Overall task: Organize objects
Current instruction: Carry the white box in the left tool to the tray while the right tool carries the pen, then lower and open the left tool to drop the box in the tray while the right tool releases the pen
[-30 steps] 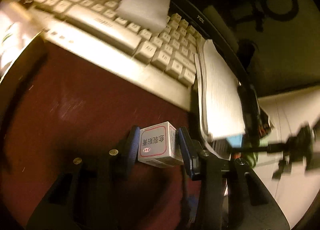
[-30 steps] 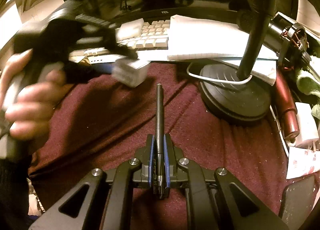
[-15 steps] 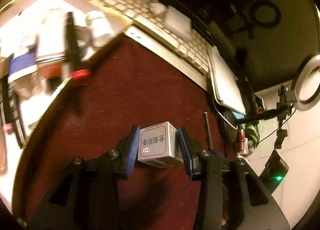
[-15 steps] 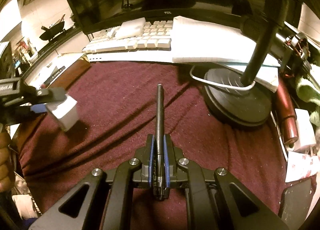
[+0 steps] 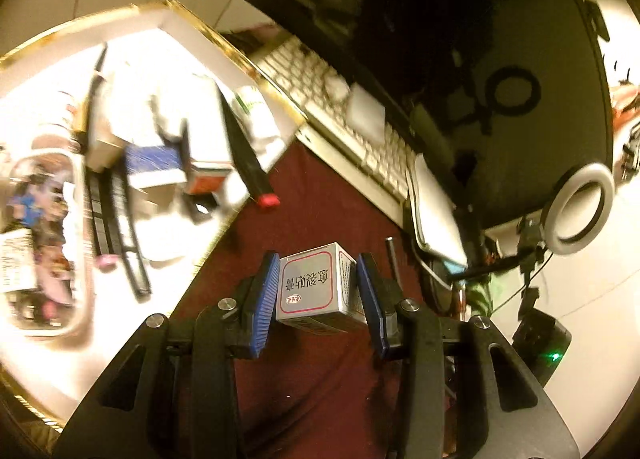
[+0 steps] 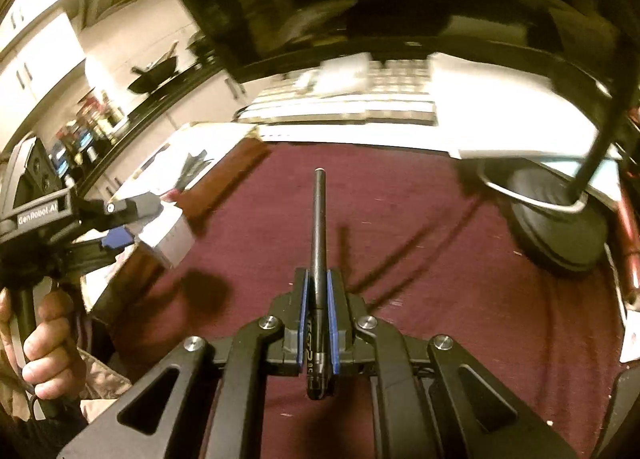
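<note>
1. A dark red cloth (image 6: 400,227) covers the desk and takes most of the lower half in both views.
2. A black monitor (image 5: 460,39) stands at the back, and a cream keyboard (image 5: 340,107) lies just in front of it, with a white foam block (image 5: 366,115) on its keys.
3. A white tray with a gold rim (image 5: 224,43) sits at the left of the cloth. It is full of blurred things, among them a black marker with a red cap (image 5: 248,155) whose cap end reaches over the tray edge.
4. A white stack of paper (image 5: 436,211) lies to the right of the keyboard, partly on its end.
5. A black round lamp base (image 6: 556,219) rests on the cloth at the right, with a white cable around its front.
6. The left gripper (image 5: 316,291) is closed on a small silver box with a red-framed label (image 5: 316,287); both blue pads press its sides. The box is in the air above the cloth, near the tray edge. In the right wrist view the same box (image 6: 172,235) is seen beside the tray.
7. The right gripper (image 6: 318,319) is clamped on a thin black pen (image 6: 319,227), which points forward over the cloth, above the surface.
</note>
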### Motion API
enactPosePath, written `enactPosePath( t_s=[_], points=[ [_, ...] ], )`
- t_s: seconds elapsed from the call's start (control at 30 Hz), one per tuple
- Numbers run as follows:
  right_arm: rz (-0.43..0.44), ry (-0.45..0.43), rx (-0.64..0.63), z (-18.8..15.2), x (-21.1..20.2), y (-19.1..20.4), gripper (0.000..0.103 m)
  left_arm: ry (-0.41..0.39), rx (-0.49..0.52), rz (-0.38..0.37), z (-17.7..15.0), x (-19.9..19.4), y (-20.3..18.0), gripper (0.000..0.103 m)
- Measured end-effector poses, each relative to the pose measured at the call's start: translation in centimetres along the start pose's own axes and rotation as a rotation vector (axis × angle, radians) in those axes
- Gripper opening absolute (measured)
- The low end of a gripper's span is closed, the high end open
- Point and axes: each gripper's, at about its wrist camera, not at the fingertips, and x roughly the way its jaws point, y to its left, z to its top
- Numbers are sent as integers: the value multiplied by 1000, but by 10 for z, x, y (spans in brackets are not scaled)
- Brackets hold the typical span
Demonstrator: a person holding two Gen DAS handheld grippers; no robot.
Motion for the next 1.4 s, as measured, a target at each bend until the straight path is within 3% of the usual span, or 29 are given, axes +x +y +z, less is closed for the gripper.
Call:
enactPosePath(
  t_s=[0.37, 0.77, 1.1, 1.4],
  points=[
    [123, 1, -149, 28, 22, 81, 7, -196, -84, 59, 26, -59, 39, 39],
    [126, 106, -162, 81, 100, 108, 7, -316, -214, 123, 51, -87, 89, 39],
    [144, 150, -204, 98, 138, 133, 7, -340, -270, 151, 69, -85, 117, 39],
    [121, 119, -191, 109, 144, 134, 7, -347, -285, 181, 81, -78, 128, 39]
  ],
)
